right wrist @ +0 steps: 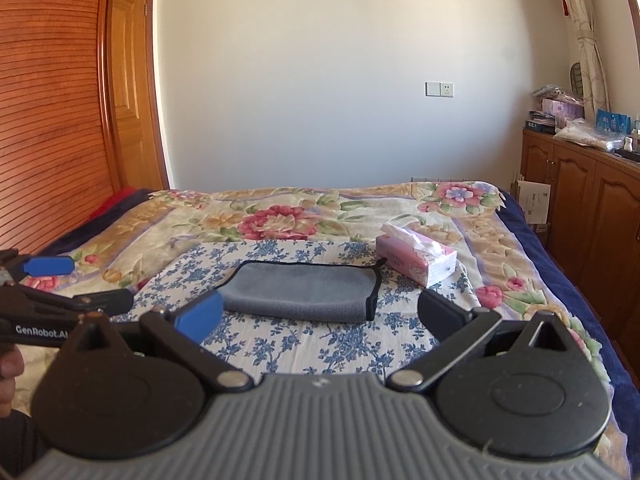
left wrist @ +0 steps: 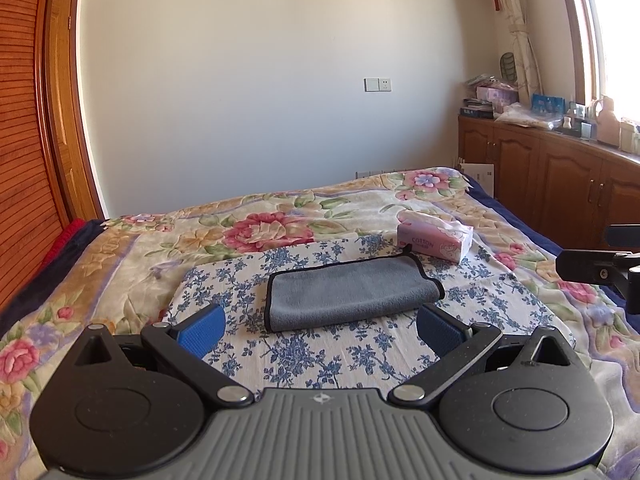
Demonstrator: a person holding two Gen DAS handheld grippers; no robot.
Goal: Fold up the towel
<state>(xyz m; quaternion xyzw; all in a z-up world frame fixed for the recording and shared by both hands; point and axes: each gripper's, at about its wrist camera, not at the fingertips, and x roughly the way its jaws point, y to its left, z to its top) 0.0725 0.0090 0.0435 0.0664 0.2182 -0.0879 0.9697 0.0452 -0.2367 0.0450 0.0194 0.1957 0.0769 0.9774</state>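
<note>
A grey towel (left wrist: 352, 294) with black trim lies folded on a blue-flowered white cloth (left wrist: 320, 356) on the bed. It also shows in the right wrist view (right wrist: 304, 292). My left gripper (left wrist: 320, 328) is open and empty, held just short of the towel's near edge. My right gripper (right wrist: 320, 316) is open and empty, also just short of the towel. The left gripper's fingers (right wrist: 48, 266) show at the left edge of the right wrist view. Part of the right gripper (left wrist: 600, 268) shows at the right edge of the left wrist view.
A pink tissue pack (left wrist: 436, 240) lies just behind the towel's right end, also seen in the right wrist view (right wrist: 416, 258). The bed has a floral blanket (left wrist: 260, 232). Wooden cabinets (left wrist: 560, 172) stand to the right, a wooden wardrobe (right wrist: 52, 100) to the left.
</note>
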